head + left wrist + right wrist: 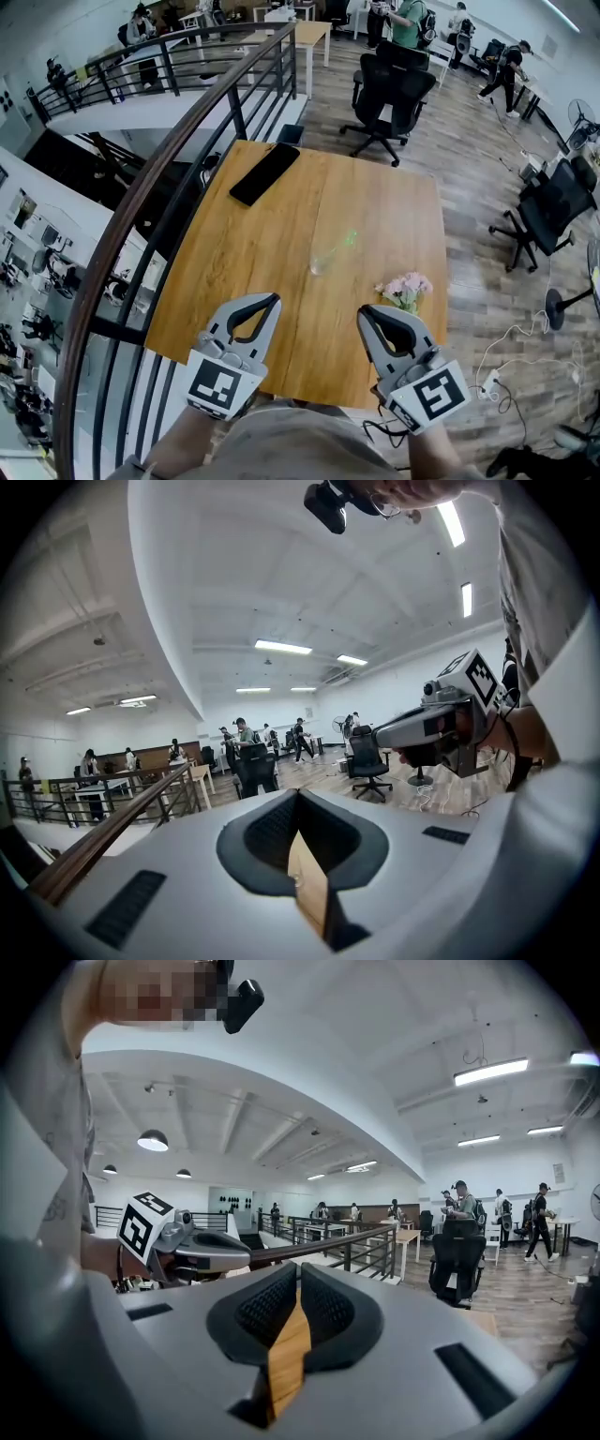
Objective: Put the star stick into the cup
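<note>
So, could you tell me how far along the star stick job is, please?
Nothing looks done: the cup stands mid-table, and a faint green glint beside it may be the star stick. Nothing is in hand: the left gripper and right gripper are shut and empty. Pickup and insertion remain.

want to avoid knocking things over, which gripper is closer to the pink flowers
Right. The right gripper sits close beside the pink flowers, on their left; the left gripper is much farther left.
</note>
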`<state>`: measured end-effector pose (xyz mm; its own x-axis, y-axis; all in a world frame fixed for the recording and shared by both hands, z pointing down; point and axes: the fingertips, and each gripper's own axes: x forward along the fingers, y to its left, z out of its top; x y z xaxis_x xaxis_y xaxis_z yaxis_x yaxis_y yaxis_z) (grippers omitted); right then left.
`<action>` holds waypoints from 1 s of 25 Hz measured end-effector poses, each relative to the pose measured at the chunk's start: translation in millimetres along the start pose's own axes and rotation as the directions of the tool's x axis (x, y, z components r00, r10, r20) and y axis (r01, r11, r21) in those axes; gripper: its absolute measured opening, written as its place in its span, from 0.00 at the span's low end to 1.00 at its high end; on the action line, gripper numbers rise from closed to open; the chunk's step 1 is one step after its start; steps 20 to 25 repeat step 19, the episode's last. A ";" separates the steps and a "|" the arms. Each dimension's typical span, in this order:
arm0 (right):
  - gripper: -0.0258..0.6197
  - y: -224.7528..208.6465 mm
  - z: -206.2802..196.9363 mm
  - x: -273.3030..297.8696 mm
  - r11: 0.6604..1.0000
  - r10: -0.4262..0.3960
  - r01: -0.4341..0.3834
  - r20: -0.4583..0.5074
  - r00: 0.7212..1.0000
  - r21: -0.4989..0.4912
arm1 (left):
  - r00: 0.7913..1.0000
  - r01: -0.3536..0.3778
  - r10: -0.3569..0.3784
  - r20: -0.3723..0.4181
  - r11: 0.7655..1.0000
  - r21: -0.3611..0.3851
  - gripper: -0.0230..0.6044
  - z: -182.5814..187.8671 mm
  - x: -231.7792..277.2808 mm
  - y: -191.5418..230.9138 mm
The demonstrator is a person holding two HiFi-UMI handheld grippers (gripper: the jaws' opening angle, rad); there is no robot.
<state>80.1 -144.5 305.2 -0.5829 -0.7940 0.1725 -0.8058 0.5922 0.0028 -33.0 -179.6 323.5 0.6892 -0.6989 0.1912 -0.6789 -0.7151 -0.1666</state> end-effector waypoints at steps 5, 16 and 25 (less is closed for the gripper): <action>0.10 2.6 -8.7 2.5 1.000 0.004 -0.004 -0.012 1.000 0.011 | 1.000 -0.002 0.002 -0.005 1.000 -0.010 0.06 -4.1 -1.2 0.2; 0.10 11.1 0.5 8.5 1.000 0.016 -0.016 -0.008 1.000 0.004 | 1.000 0.013 -0.013 0.000 0.999 -0.030 0.06 2.1 -5.9 6.0; 0.10 12.8 2.6 10.4 1.000 0.024 -0.024 -0.006 1.000 -0.003 | 1.000 0.022 -0.021 0.010 0.998 -0.066 0.06 4.7 -4.9 5.9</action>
